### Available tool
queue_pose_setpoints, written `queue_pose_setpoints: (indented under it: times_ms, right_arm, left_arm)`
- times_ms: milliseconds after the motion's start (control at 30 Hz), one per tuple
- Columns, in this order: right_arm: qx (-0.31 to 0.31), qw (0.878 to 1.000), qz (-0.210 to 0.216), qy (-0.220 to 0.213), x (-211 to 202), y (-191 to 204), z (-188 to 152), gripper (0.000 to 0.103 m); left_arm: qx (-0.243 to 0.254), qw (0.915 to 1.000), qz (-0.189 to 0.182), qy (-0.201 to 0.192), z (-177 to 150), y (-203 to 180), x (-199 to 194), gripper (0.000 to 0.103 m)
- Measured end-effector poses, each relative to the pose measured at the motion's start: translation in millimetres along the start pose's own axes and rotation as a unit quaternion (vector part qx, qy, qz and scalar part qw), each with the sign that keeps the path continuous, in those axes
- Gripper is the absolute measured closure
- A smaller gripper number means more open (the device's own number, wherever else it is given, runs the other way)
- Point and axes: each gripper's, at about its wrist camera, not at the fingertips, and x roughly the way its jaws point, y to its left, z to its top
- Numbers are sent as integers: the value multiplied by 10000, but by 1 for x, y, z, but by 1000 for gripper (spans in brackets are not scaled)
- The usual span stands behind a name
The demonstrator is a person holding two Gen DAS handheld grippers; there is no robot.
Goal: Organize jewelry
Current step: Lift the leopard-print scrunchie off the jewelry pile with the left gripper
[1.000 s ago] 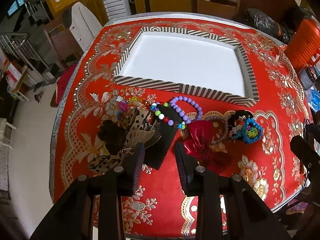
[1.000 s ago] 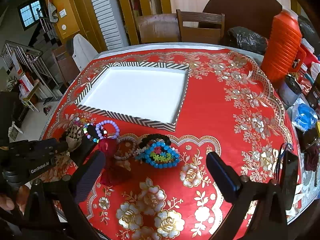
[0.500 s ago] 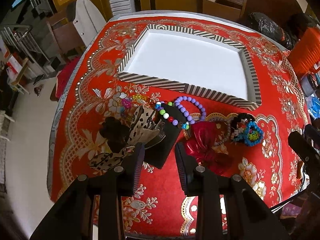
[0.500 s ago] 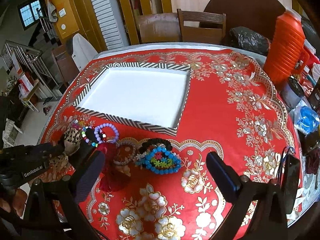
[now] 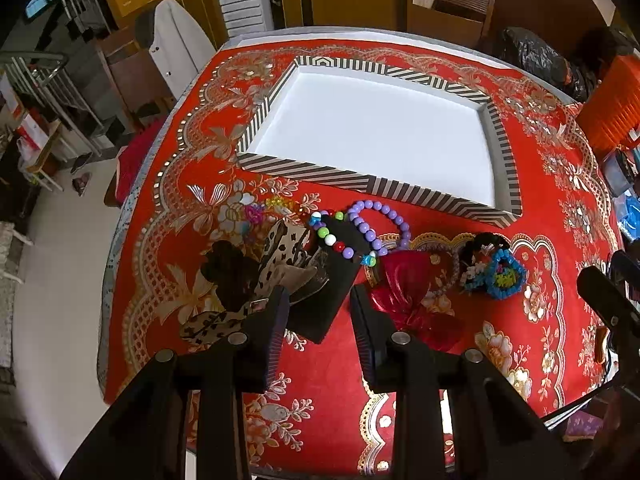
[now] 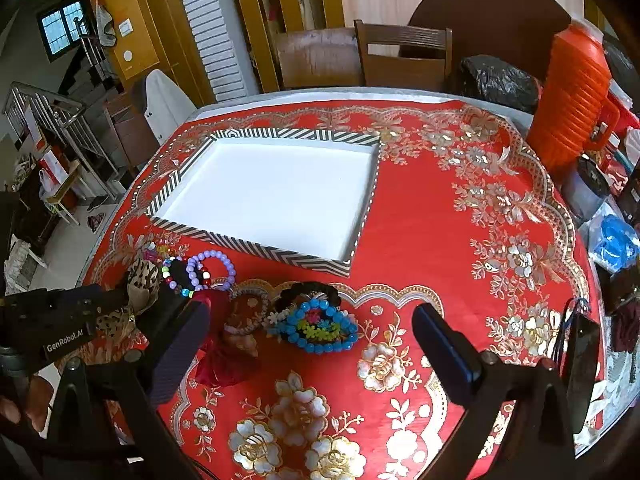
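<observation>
A heap of jewelry and hair pieces is strung along the near edge of the red floral tablecloth (image 5: 320,364), and none of it has yet been placed in the striped tray (image 5: 352,178), whose white floor is bare; the task is judged to be at its very start.

Read from left to right in the left wrist view: a leopard-print bow (image 5: 280,252) is seen at about ten o'clock from the left gripper (image 5: 318,320), with a dark brown fabric piece (image 5: 228,272) beside it. A black card (image 5: 332,280) lies at twelve o'clock, directly ahead of the gap between the fingers, and a multicolour bead bracelet (image 5: 332,240) is draped over its far end. A purple bead bracelet (image 5: 380,224) is overlapped with that one, just short of the tray's near wall. A red satin bow (image 5: 404,292) is found at about one o'clock, touching the right finger in the picture, and a blue bead bracelet (image 5: 502,274) further off at two o'clock.

The left gripper's jaws are parted by a moderate gap and nothing is held. The right gripper (image 6: 312,354) is spread wide and empty, with the blue bead bracelet (image 6: 320,328) at twelve o'clock between its fingers.

The approach to a first pick appears to be in hand. A descent onto one piece is called for next, with care that the tangled neighbours are not dragged along, followed by a carry toward the tray at twelve o'clock.
</observation>
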Motion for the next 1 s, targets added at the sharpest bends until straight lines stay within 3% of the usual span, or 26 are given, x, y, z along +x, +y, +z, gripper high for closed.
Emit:
queue_pose_setpoints:
  times_ms: [1000]
  right_arm:
    - [-284, 9996, 44, 46, 1, 11, 1, 0]
  left_arm:
    - [-92, 9999, 116, 48, -7, 7, 2, 91]
